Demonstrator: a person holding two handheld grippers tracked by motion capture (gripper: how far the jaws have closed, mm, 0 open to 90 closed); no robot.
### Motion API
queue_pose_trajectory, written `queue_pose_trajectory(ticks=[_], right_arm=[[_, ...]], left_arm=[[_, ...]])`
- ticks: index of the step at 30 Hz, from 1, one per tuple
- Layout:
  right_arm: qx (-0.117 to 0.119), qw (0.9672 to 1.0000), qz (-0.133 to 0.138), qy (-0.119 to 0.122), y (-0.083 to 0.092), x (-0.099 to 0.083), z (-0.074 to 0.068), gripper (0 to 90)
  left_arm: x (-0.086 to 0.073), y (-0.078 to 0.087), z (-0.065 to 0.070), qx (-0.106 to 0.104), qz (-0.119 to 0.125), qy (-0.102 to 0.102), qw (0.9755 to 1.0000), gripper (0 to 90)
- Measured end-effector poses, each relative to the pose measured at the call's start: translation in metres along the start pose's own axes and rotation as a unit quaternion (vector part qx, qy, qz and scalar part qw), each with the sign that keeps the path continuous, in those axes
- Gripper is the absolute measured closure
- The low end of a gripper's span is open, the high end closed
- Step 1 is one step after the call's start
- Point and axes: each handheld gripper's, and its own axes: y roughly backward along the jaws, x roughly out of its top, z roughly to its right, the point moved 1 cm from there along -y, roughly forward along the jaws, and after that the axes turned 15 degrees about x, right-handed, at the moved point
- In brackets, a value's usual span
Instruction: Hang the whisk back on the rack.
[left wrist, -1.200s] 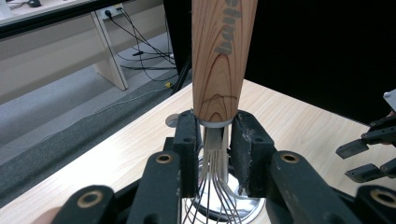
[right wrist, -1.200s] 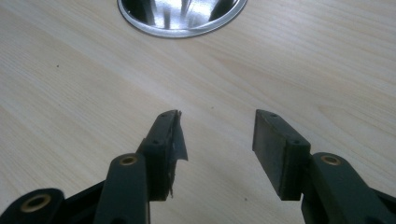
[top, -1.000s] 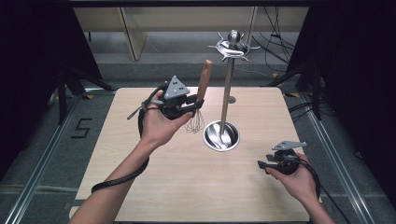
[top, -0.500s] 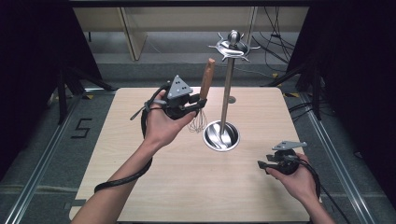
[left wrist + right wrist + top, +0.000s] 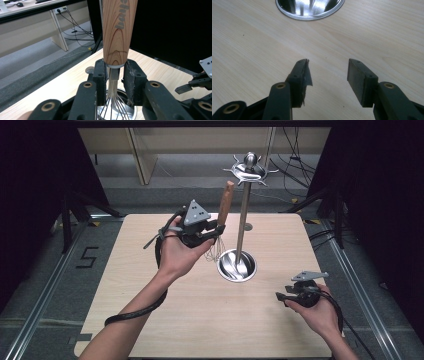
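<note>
A whisk with a wooden handle [image 5: 225, 202] is held upright above the table, its wire head [image 5: 215, 251] hanging down. My left gripper [image 5: 214, 231] is shut on the whisk's metal neck [image 5: 114, 75], just under the wooden handle [image 5: 118, 30]. Right of it stands a metal utensil stand [image 5: 243, 215] with a hooked top [image 5: 249, 169] and a round steel base [image 5: 237, 265]. My right gripper [image 5: 280, 296] rests low over the table's front right, open, with nothing between its fingers [image 5: 302, 72]. The base rim [image 5: 309, 11] lies ahead of it.
The light wooden table [image 5: 200, 315] has bare wood across its front and left. Black curtains hang on both sides, and cables [image 5: 295, 162] lie on the floor beyond the far edge. A cable [image 5: 135, 312] trails from my left gripper along the forearm.
My left gripper has lifted the whisk higher and carried it slightly right, toward the stand's pole. The right gripper has stayed where it was.
</note>
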Motion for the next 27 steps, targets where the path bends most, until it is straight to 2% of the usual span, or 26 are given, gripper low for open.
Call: queue_pose_trajectory(ticks=[6, 8, 10, 13, 21, 23, 24, 26, 27], right_arm=[[0.001, 1.0, -0.002, 0.001, 0.0, 0.0, 0.001, 51.7], [-0.001, 0.9999, 0.0, 0.013, -0.001, 0.0, 0.002, 51.7], [-0.001, 0.9999, -0.001, 0.012, -0.001, 0.0, 0.002, 51.7], [0.0, 1.0, 0.006, -0.004, -0.002, 0.0, -0.001, 51.7], [0.003, 1.0, -0.003, -0.003, -0.001, 0.001, -0.002, 51.7], [0.002, 0.9999, 0.009, 0.007, -0.002, 0.0, -0.001, 51.7], [0.002, 1.0, -0.001, 0.006, 0.0, 0.0, -0.001, 51.7], [0.004, 1.0, 0.002, -0.004, 0.0, 0.001, -0.002, 51.7], [0.003, 1.0, 0.002, 0.003, 0.0, 0.001, -0.001, 51.7]], left_arm=[[0.001, -0.002, 0.001, 0.002, 0.001, 0.009, 1.0, 71.9], [0.002, -0.002, 0.002, 0.003, 0.002, 0.008, 1.0, 71.9], [0.004, -0.003, 0.004, 0.002, 0.003, 0.007, 1.0, 71.9], [0.007, -0.003, 0.006, 0.008, 0.006, 0.004, 0.9999, 71.9], [0.01, -0.005, 0.01, 0.007, 0.006, 0.006, 0.9999, 71.9], [0.011, -0.005, 0.01, 0.009, 0.006, 0.006, 0.9999, 71.9], [0.011, -0.006, 0.01, 0.009, 0.006, 0.006, 0.9999, 71.9], [0.013, -0.006, 0.011, 0.01, 0.005, 0.005, 0.9999, 71.9], [0.014, -0.007, 0.012, 0.011, 0.006, 0.007, 0.9999, 71.9]])
